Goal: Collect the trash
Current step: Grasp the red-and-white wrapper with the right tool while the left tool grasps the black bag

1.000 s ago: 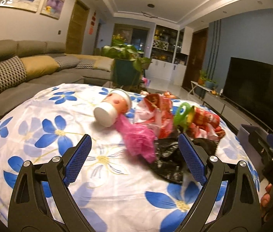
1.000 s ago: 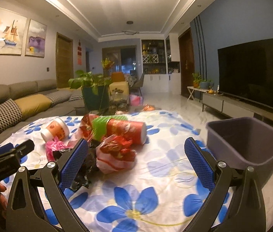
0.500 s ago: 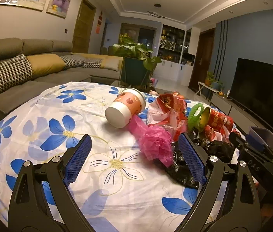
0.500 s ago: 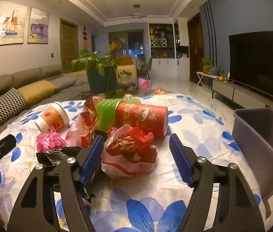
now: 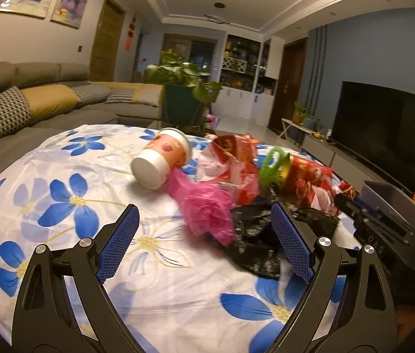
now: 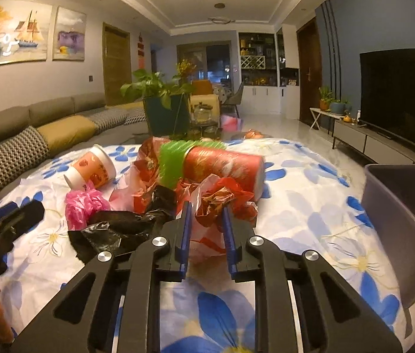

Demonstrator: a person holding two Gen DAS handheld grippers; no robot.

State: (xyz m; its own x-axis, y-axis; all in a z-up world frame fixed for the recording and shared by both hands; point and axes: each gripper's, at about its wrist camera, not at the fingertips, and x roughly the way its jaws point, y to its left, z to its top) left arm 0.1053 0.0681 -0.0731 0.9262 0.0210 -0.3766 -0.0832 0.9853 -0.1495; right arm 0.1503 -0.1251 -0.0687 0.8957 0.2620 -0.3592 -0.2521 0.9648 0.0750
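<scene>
Your right gripper (image 6: 206, 213) is closing, its blue pads either side of a crumpled red-and-white snack wrapper (image 6: 222, 203). They look to be squeezing its near edge, though the crinkled plastic makes contact hard to confirm. Your left gripper (image 5: 204, 226) is wide open with nothing between its pads, hovering over the floral tablecloth (image 5: 60, 194) short of the trash pile. The pile sits mid-table: a paper cup (image 5: 162, 161) on its side, a pink plastic bag (image 5: 204, 206) just beside it, a black plastic bag (image 5: 254, 244) nearest you, and a red canister with a green lid (image 6: 213, 166) lying behind the wrapper. The grey bin (image 6: 407, 223) is at the table's right edge.
</scene>
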